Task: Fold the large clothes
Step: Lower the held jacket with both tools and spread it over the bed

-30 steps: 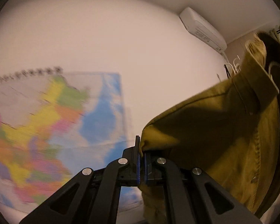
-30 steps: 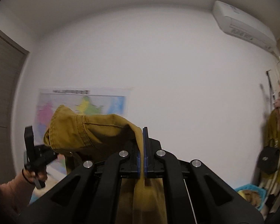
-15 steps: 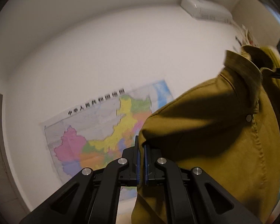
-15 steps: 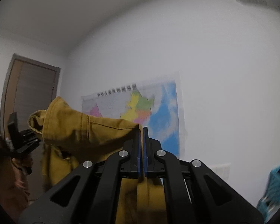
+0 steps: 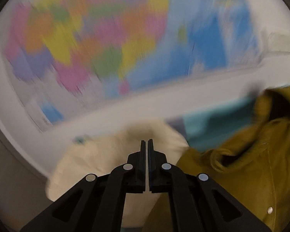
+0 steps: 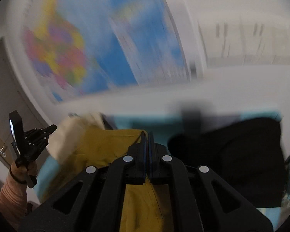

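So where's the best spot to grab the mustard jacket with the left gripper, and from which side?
Probably the raised folded rim of the mustard jacket, coming from its left in the left wrist view: it stands proud of the heap, facing the shut left gripper. The right gripper pinches another edge.

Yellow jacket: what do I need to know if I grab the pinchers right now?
Left gripper: shut, no cloth visible between its tips.
Right gripper: shut on the mustard jacket.
Mustard jacket: bunched over the turquoise surface, between a cream cloth and a black garment.
Done: no fold visible yet.
Left: probably spread it flat, then fold. Both views are blurred.
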`<state>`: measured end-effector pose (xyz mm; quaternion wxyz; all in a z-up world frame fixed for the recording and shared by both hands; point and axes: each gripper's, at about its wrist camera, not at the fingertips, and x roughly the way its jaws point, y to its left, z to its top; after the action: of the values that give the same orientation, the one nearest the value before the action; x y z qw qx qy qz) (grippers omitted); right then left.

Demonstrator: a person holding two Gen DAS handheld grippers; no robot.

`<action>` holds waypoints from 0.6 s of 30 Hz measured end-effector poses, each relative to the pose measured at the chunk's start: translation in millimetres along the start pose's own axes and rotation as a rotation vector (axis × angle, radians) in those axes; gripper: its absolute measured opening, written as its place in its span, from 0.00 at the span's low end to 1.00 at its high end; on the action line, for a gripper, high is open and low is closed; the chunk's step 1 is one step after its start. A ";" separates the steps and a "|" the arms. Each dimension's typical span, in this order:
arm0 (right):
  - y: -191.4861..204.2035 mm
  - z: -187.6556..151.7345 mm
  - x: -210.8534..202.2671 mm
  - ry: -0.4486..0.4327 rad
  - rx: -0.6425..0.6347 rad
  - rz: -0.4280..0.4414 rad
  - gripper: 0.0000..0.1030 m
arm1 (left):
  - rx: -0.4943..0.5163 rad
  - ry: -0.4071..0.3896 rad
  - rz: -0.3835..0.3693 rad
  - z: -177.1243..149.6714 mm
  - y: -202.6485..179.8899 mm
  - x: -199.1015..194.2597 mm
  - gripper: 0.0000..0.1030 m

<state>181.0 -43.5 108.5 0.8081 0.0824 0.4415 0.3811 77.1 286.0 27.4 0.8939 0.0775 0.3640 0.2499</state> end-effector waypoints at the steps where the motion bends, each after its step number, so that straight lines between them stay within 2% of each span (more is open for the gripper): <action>1: -6.1 -3.9 22.9 0.043 0.007 0.000 0.02 | 0.002 0.037 -0.020 -1.2 -2.9 15.6 0.01; 3: -15.3 -6.0 45.3 0.056 -0.002 -0.092 0.02 | 0.004 0.087 -0.031 -0.9 -2.9 44.2 0.01; 5: -31.2 -1.7 57.2 0.070 0.045 -0.090 0.02 | 0.005 0.117 -0.126 -2.1 1.1 55.0 0.05; 6: -34.4 1.6 57.3 0.071 0.050 -0.092 0.02 | 0.003 0.128 -0.184 -0.2 3.6 58.9 0.11; 7: -36.3 2.7 56.7 0.085 0.041 -0.083 0.02 | 0.022 0.117 -0.238 0.3 5.2 56.6 0.29; 8: -35.3 3.1 54.5 0.095 0.022 -0.081 0.03 | 0.047 0.105 -0.272 -1.1 4.8 53.2 0.43; 9: -33.3 3.7 54.5 0.098 0.005 -0.087 0.04 | 0.093 0.097 -0.314 -3.2 4.0 54.4 0.73; 10: -30.0 3.9 52.3 0.104 -0.021 -0.090 0.07 | 0.113 0.093 -0.339 -3.1 3.3 54.1 0.80; 12: -24.3 3.7 53.9 0.127 -0.055 -0.074 0.21 | 0.173 0.085 -0.371 -5.1 -11.7 43.3 0.79; 13: -22.2 4.9 58.3 0.132 -0.067 -0.071 0.40 | 0.211 0.091 -0.376 -6.7 -17.4 43.6 0.81; 14: -17.1 2.4 60.0 0.139 -0.100 -0.084 0.47 | 0.237 0.102 -0.377 -8.2 -23.7 43.7 0.82; 15: -10.9 1.1 64.7 0.157 -0.129 -0.104 0.46 | 0.250 0.114 -0.377 -12.8 -34.6 36.2 0.84; 16: -6.5 -1.7 70.2 0.179 -0.154 -0.129 0.43 | 0.265 0.136 -0.373 -16.1 -40.6 38.6 0.81; 17: -4.4 -5.9 74.2 0.200 -0.175 -0.145 0.29 | 0.284 0.173 -0.341 -20.0 -48.6 48.2 0.73; 18: -1.5 -8.8 77.7 0.218 -0.200 -0.160 0.15 | 0.297 0.194 -0.317 -22.9 -54.9 50.7 0.44</action>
<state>199.8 7.2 51.9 0.7873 -0.0757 0.4917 0.3643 113.7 263.1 -37.8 0.8617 0.1257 0.4884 0.0566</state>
